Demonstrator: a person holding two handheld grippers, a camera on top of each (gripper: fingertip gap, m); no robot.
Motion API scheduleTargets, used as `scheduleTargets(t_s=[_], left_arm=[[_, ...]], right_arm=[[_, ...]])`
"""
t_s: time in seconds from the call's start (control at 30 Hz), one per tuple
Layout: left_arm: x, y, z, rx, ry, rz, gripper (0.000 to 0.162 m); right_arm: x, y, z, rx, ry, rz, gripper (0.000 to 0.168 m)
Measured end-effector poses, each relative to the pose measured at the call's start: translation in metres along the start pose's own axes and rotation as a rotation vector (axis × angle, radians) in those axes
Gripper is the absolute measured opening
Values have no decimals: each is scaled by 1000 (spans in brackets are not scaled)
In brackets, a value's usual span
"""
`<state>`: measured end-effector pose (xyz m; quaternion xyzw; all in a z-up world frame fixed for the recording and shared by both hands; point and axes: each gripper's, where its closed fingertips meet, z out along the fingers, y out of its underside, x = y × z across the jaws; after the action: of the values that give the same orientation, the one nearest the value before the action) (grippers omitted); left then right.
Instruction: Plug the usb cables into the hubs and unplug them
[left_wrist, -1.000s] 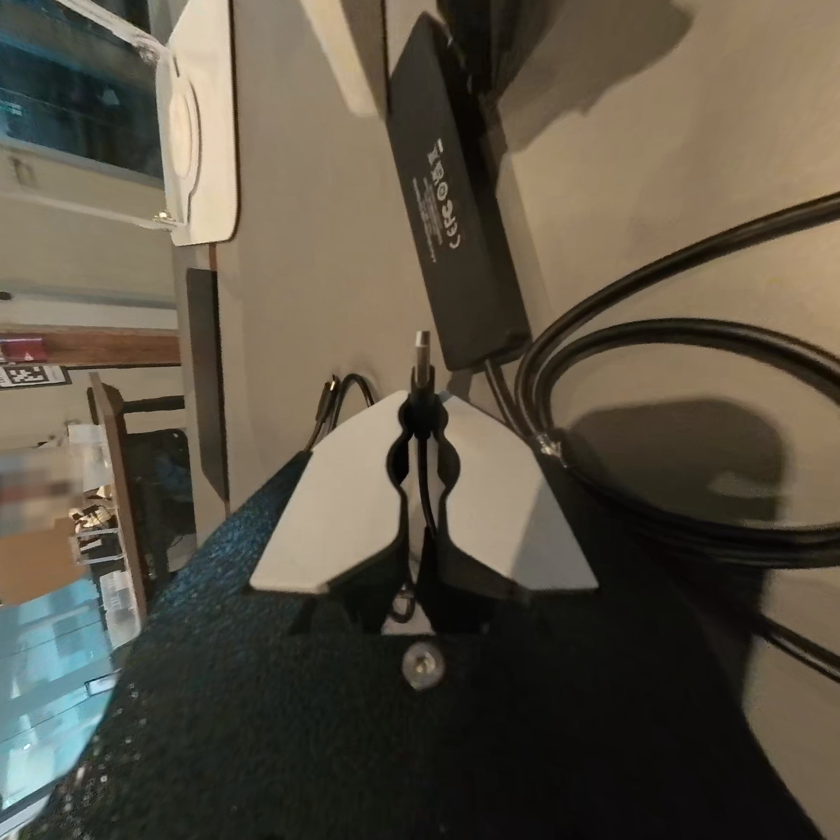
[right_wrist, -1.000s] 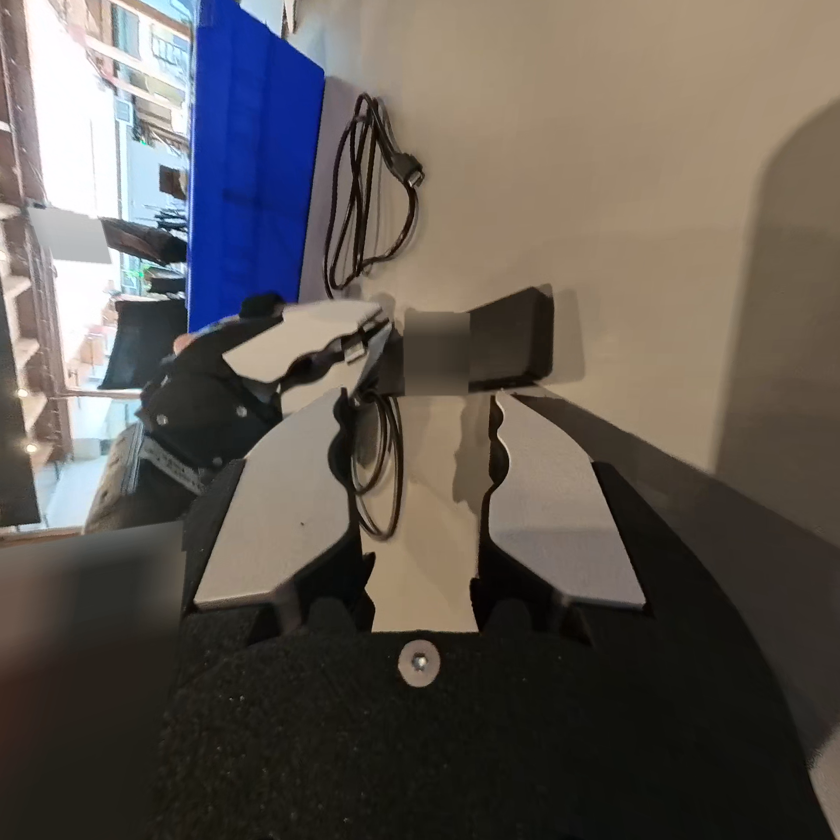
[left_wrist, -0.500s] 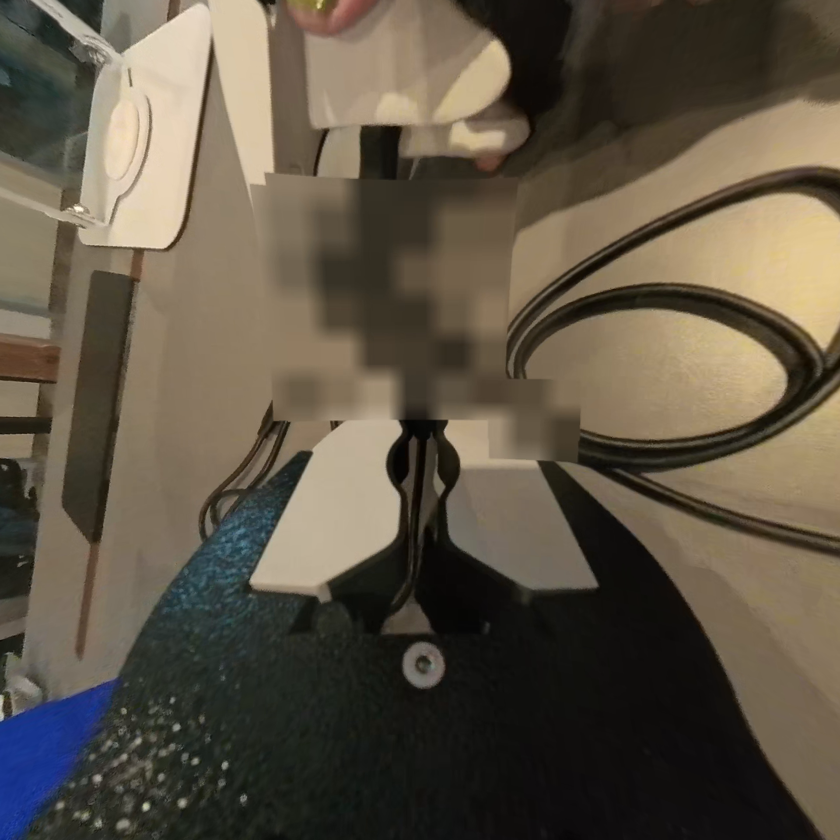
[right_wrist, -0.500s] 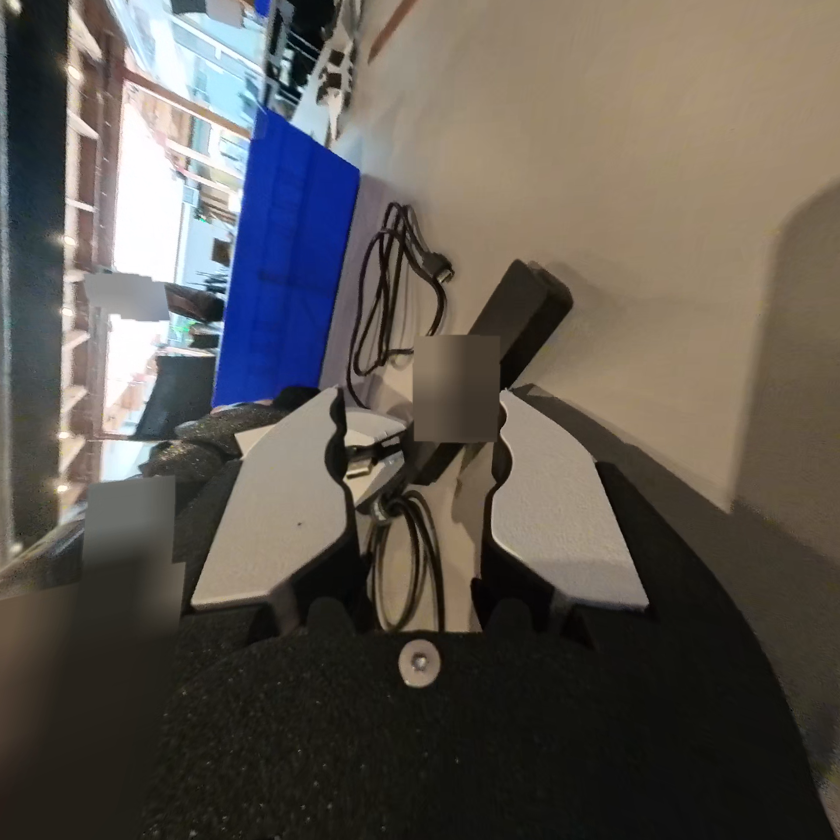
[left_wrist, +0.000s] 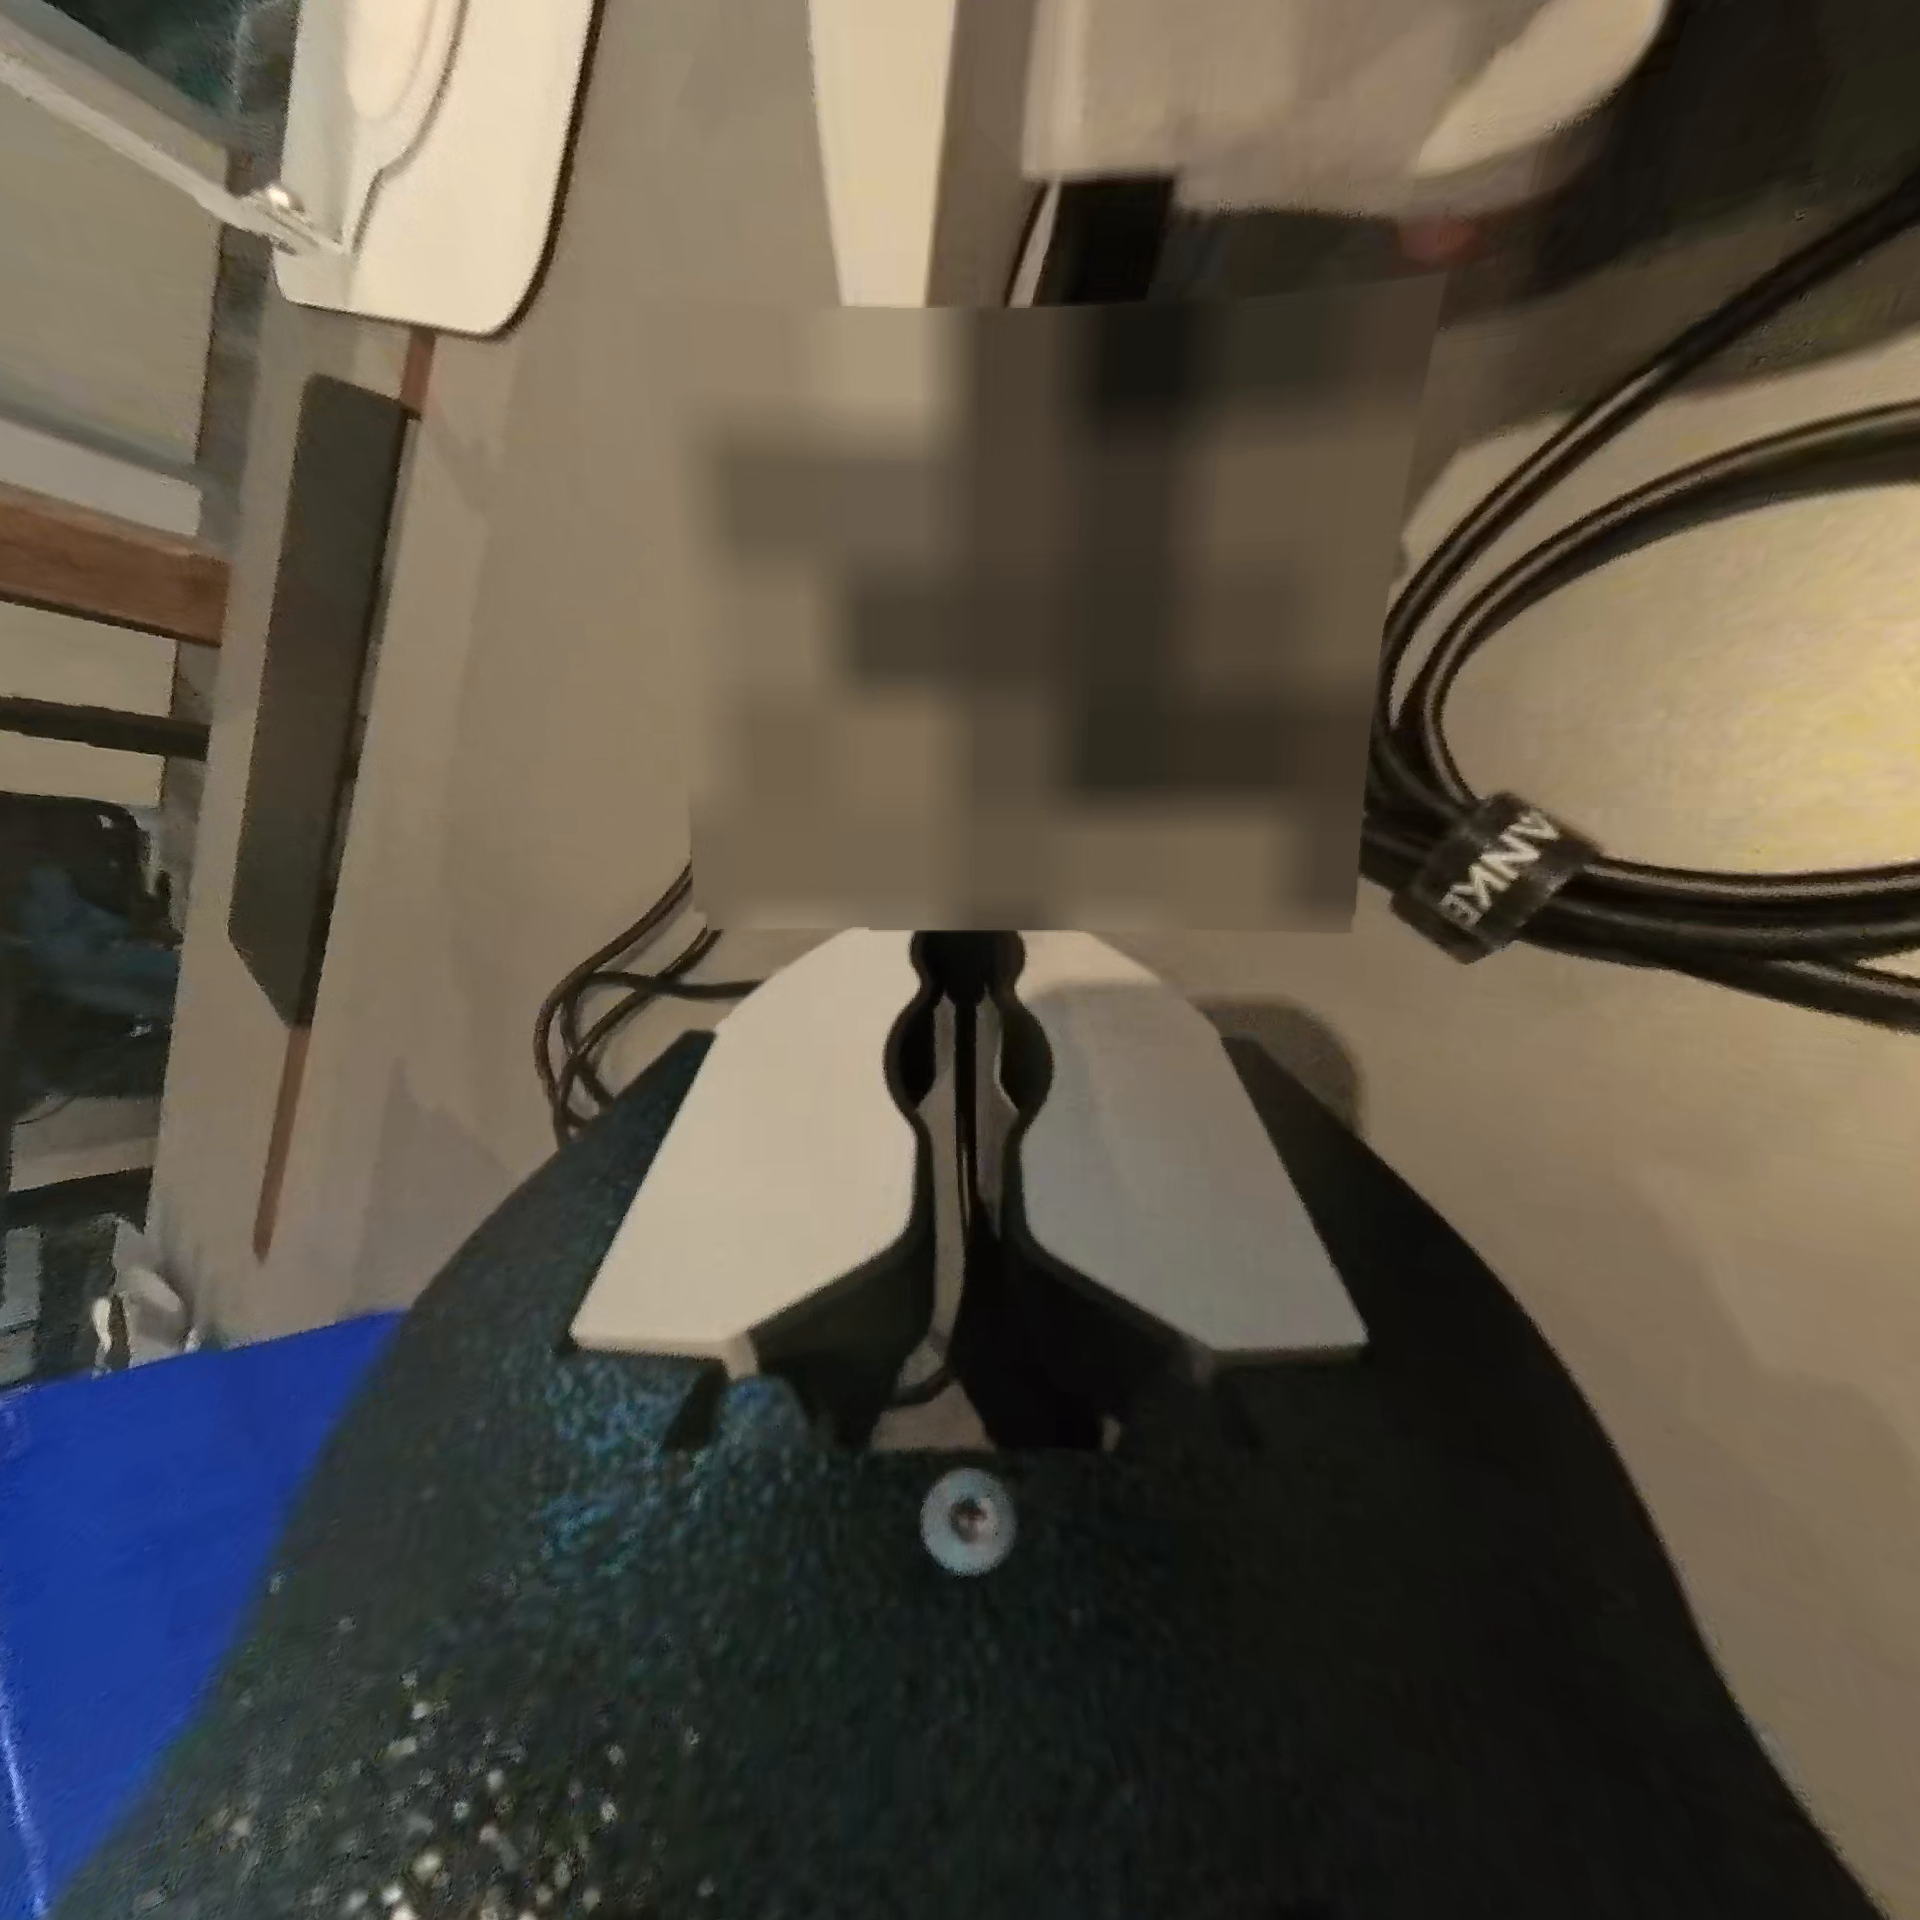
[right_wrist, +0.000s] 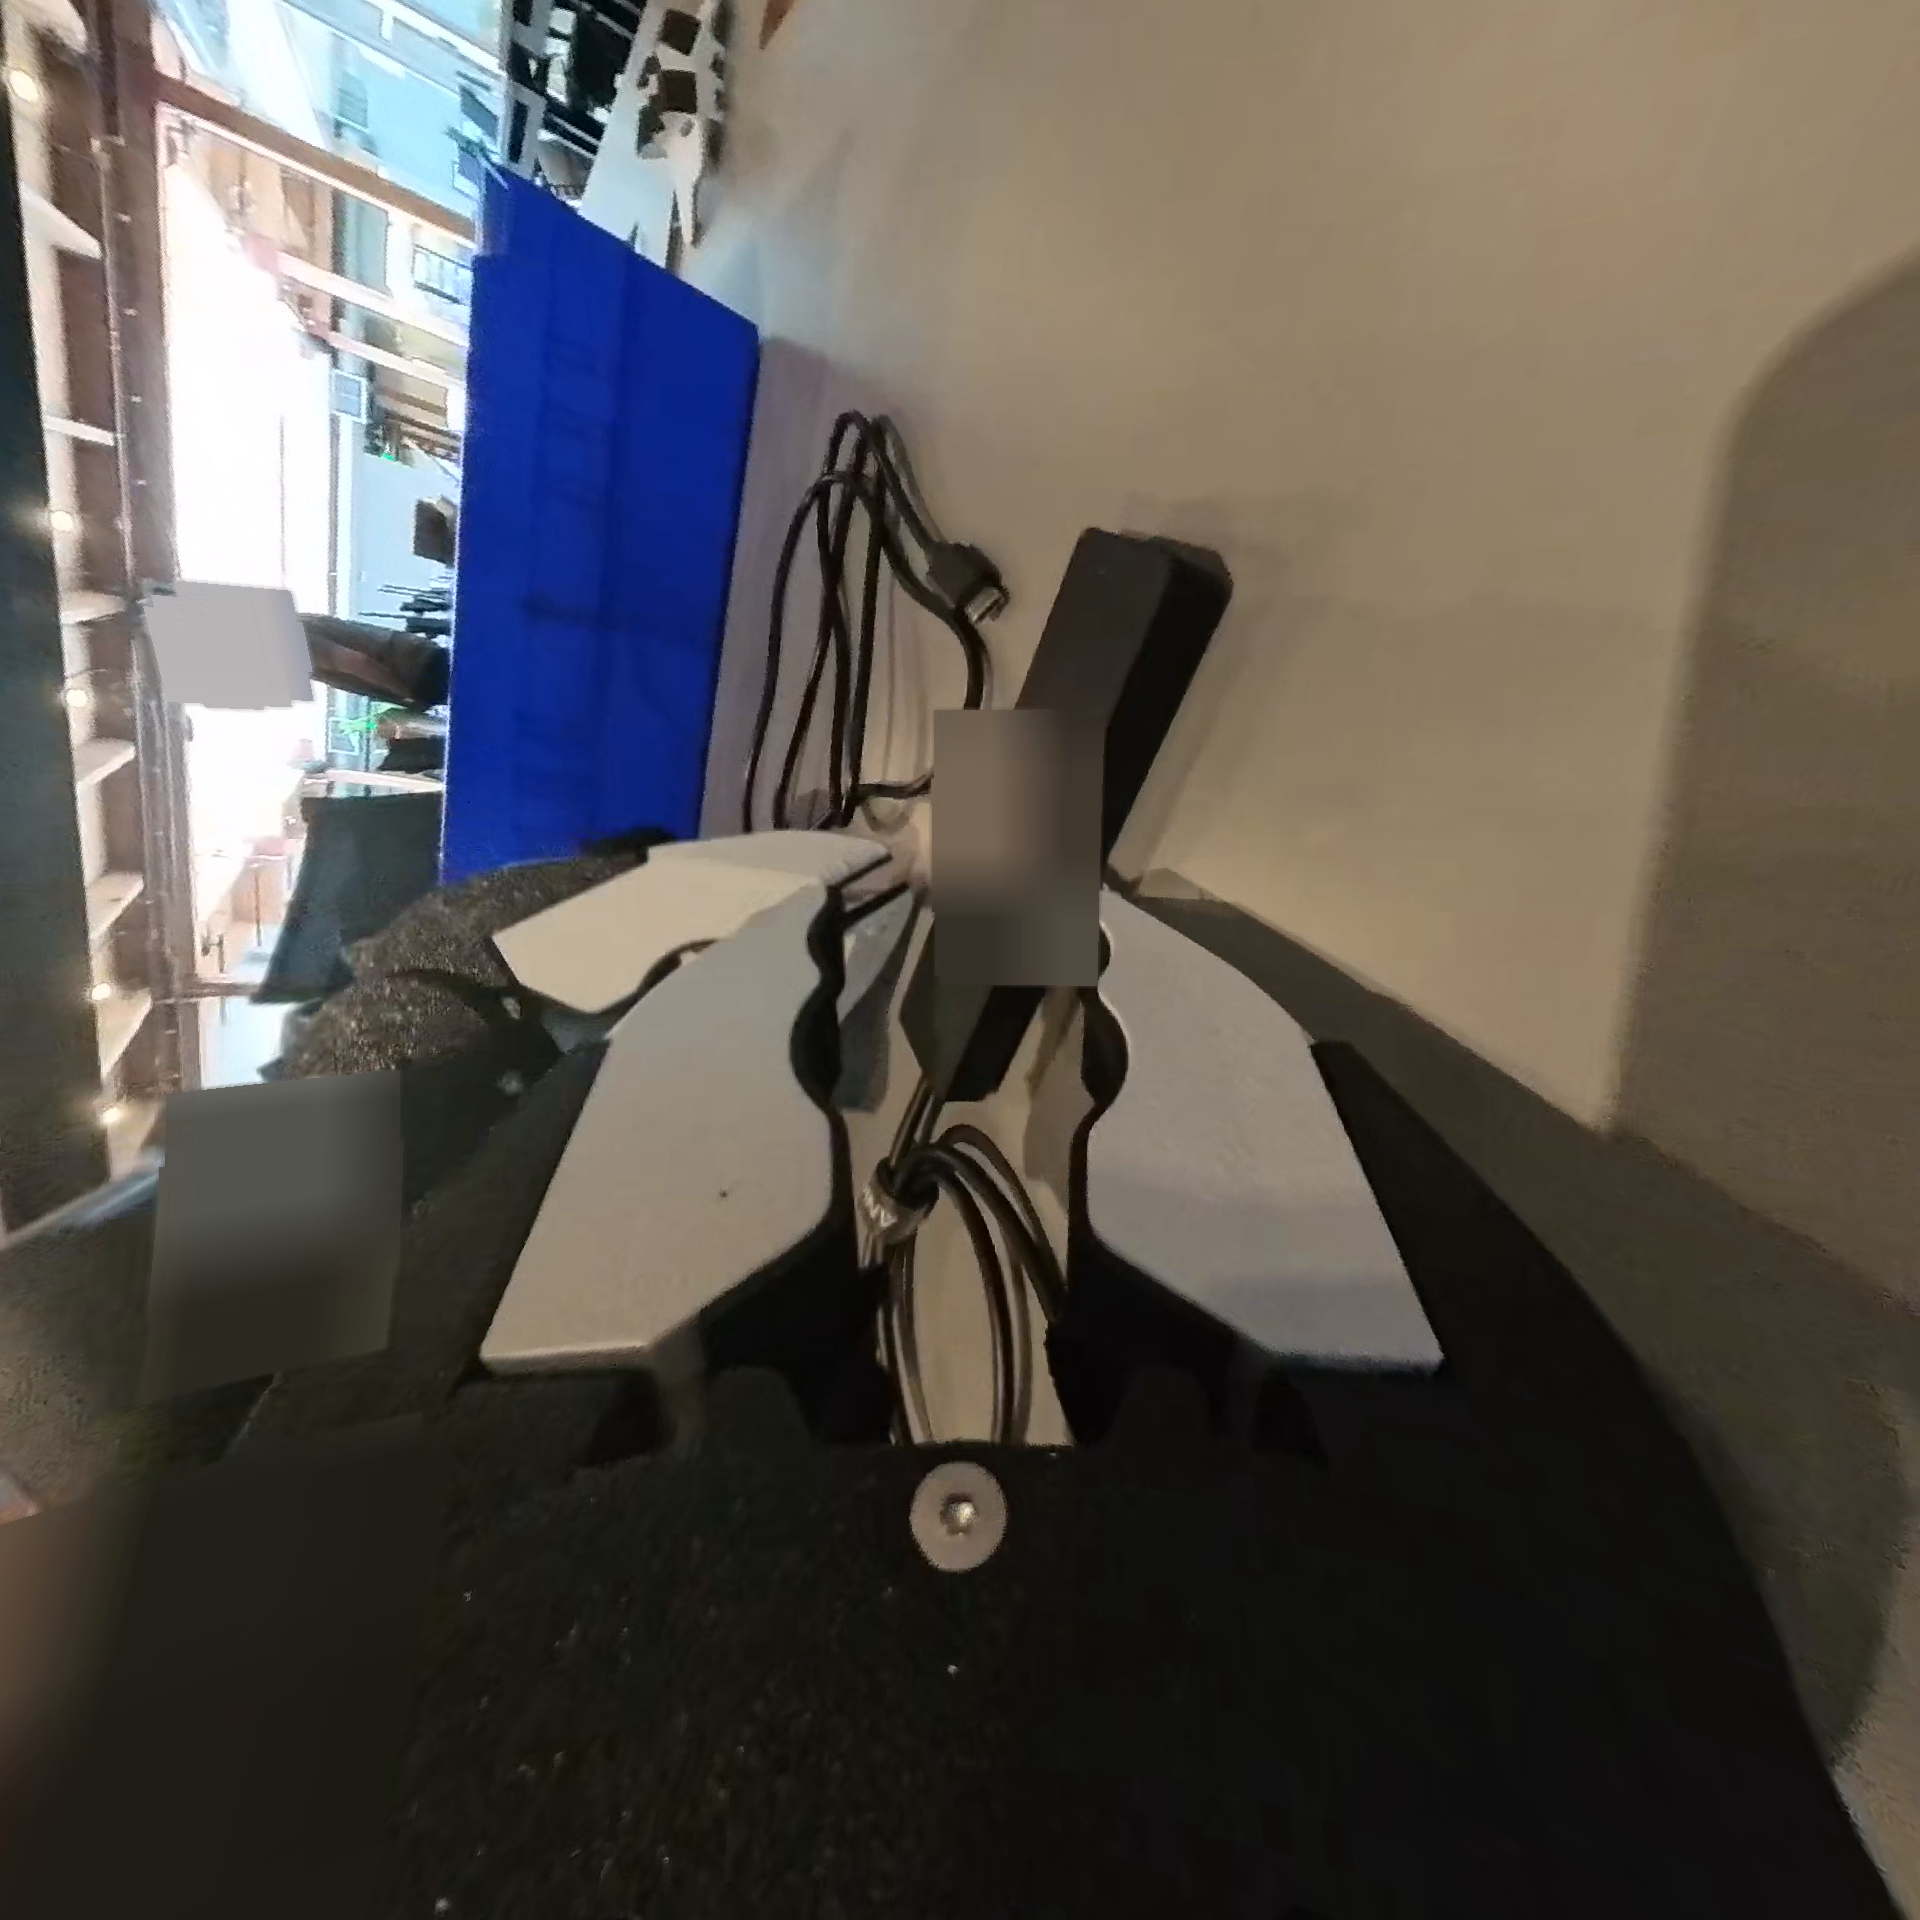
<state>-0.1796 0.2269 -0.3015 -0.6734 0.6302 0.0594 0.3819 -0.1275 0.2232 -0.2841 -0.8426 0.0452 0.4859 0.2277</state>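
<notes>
Beside hub (right_wrist: 1127, 665): left hand-held gripper (left_wrist: 966, 956) clamping cable (left_wrist: 968, 1049).

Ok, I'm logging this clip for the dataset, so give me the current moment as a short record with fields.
left gripper: shut on a thin black USB cable; plug end hidden by a blur patch
right gripper: open, fingers either side of the black hub, not gripping it
hub: tilted on the beige table
spare cable: loose coil beyond the hub, connector free
bundled cable: thick black loops, strapped, right of the left gripper
plug seated: cannot tell
</notes>
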Motion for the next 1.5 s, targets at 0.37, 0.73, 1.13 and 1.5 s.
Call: scheduleTargets(t_s=[0.37, 0.73, 1.13, 1.5], left_arm=[[2, -3, 3, 69, 124, -173, 7], [2, -1, 2, 94, 136, -229, 7], [2, 6, -1, 3, 141, -283, 7], [2, 6, -1, 14, 166, -335, 7]], right_arm=[[-20, -3, 24, 9, -97, 33, 51], [-42, 5, 19, -20, -197, -50, 40], [-18, 21, 23, -157, 1, -62, 43], [-27, 16, 25, -105, -140, 2, 50]])
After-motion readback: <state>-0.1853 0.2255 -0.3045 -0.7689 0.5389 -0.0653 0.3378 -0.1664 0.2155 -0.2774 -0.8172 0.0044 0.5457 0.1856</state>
